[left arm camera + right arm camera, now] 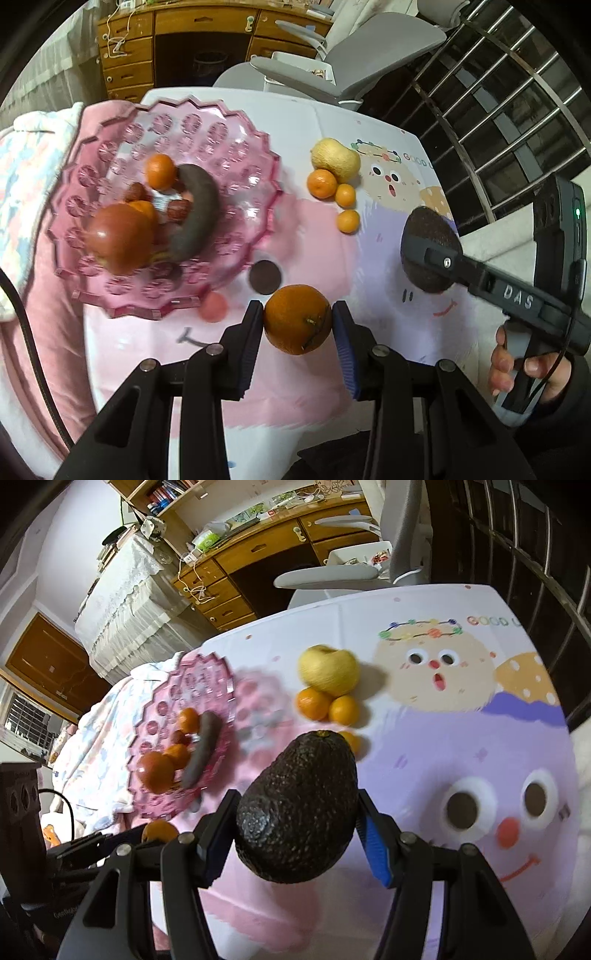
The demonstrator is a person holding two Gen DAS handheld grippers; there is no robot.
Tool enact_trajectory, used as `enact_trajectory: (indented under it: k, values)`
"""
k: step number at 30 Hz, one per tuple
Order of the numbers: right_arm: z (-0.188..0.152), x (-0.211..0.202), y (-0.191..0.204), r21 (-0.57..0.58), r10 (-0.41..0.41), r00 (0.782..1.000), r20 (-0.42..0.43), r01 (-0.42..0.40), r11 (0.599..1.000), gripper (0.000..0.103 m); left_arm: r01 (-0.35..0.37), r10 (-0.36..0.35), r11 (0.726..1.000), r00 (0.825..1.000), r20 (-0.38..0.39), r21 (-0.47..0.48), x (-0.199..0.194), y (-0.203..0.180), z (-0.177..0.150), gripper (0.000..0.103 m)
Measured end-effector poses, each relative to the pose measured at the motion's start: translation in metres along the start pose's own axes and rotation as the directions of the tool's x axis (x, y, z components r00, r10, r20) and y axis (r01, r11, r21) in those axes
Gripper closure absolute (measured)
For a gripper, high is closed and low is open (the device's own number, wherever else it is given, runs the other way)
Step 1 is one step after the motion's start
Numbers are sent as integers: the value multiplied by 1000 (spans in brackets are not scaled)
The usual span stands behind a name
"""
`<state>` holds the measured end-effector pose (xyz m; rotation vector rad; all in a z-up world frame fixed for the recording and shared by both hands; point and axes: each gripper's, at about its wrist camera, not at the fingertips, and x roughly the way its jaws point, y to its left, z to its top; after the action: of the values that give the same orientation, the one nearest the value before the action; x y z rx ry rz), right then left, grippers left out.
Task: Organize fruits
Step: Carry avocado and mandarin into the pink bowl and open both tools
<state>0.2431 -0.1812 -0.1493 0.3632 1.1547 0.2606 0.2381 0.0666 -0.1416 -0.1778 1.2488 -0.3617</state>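
Left wrist view: your left gripper (297, 320) has its two blue-padded fingers (250, 347) clamped on the orange (297, 318), one pad on each flank, stalk end turned toward the lens, fruit clear of the cloth below. Judgement: firm rind, moderate weight, round and a little waxy, so it can roll between flat pads; hold across the widest girth as you have it and do not squeeze harder. Beyond the fingertips and to their left sits the pink glass bowl (236, 122), already carrying a red-brown fruit, a small orange fruit, some dark red pieces and a long dark fruit. Glass rim is brittle; set fruit down, do not drop. Beyond the fingertips to the right, on the printed tablecloth (388, 122), lie a yellow pear-like fruit (335, 156) and three small mandarins (322, 183) touching it or each other. Right wrist view: your right gripper (297, 812) is closed on the avocado (297, 808), pads on its two long sides, stem tip pointing away from the lens. Judgement: heavier, pebbled skin grips well, flesh may bruise if ripe; keep the hold at the broad belly, not the narrow neck. Bowl lies left of these fingers, loose fruit straight ahead.
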Motion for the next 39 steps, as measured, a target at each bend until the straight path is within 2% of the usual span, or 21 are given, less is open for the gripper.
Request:
enact_trajectory:
  k: [9,21,31,39]
  values:
    - [-24,11,61,-10,47,999,7,-47,999,41,2,-4,999,999,49,36,-34,50,9,66]
    - [-13,42,130,-70,66,997,29,-64,995,41,4,-7,999,996,86,31,-41,117,41,66]
    - [15,87,174,-127,81,996,25,-78,989,41,2,1,998,998,65,-55,-16,180,69,66]
    - [32,125,197,-173,73,997,-17,-75,982,41,-2,8,995,999,51,-104,11,209,80,66]
